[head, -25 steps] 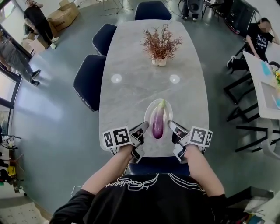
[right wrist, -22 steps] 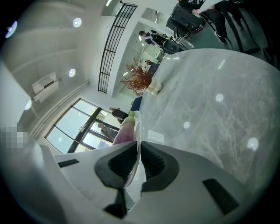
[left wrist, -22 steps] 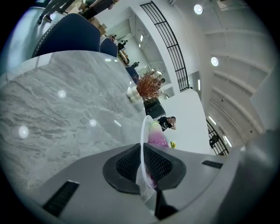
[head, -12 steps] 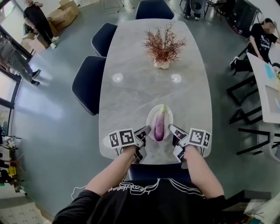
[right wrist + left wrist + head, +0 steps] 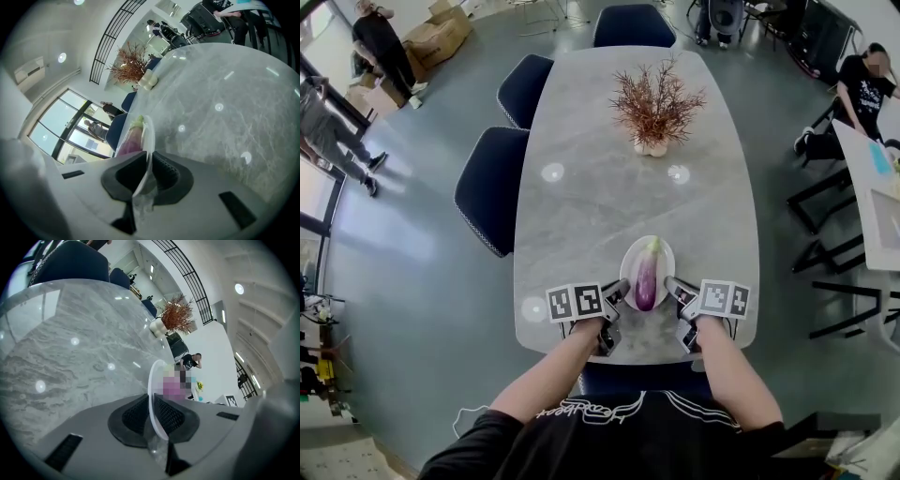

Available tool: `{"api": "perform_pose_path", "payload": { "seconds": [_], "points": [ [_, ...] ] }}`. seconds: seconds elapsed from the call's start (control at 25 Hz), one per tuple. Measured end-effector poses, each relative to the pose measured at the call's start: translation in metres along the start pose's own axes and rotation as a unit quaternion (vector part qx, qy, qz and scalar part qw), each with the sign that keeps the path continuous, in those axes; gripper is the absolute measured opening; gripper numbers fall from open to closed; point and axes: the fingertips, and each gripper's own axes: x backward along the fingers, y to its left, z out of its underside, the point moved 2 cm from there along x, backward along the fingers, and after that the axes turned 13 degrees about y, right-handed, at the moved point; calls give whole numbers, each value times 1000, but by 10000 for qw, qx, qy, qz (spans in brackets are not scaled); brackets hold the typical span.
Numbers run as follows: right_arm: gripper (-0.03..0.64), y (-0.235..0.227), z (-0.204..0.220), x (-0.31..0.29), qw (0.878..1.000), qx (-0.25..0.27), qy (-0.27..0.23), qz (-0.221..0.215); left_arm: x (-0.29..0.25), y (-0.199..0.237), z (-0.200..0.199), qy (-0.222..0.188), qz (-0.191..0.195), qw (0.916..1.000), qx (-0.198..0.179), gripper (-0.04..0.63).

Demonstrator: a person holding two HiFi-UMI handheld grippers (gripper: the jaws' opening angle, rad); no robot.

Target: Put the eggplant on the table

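Left gripper (image 5: 617, 290): jaws pinched on the left rim of the clear oval plate (image 5: 665, 259); in the left gripper view the thin rim runs edge-on between its two ribbed pads (image 5: 171, 414)
Right gripper (image 5: 674, 286): jaws clamped on the opposite, right rim of the same plate, rim wedged between its pads
Eggplant (image 5: 646, 279): purple, green stem end pointing away from the person, lying lengthwise in the plate between the two grippers
Plate position: over the near end of the grey marble table (image 5: 600, 131); whether it touches the top cannot be told
Farther along: dried reddish branches in a white vase (image 5: 656, 105) at mid-table; dark blue chairs (image 5: 492, 183) along the left side
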Motion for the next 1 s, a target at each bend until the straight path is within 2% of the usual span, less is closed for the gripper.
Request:
{"api": "perform_pose_path", "payload": {
  "seconds": [0.4, 0.68, 0.8, 1.0],
  "points": [
    [21, -9, 4, -9, 9993, -69, 215, 302, -5, 7, 5, 168, -391, 9990, -128, 28],
    [25, -15, 5, -12, 9981, -127, 397, 461, -9, 8, 6, 358, -774, 9957, -372, 31],
    [26, -14, 4, -12, 9978, -140, 341, 547, -9, 5, 7, 347, -852, 9943, -530, 50],
    [31, -15, 2, -10, 9973, -26, 271, 685, -11, 0, 6, 326, -813, 9945, -575, 91]
  ]
}}
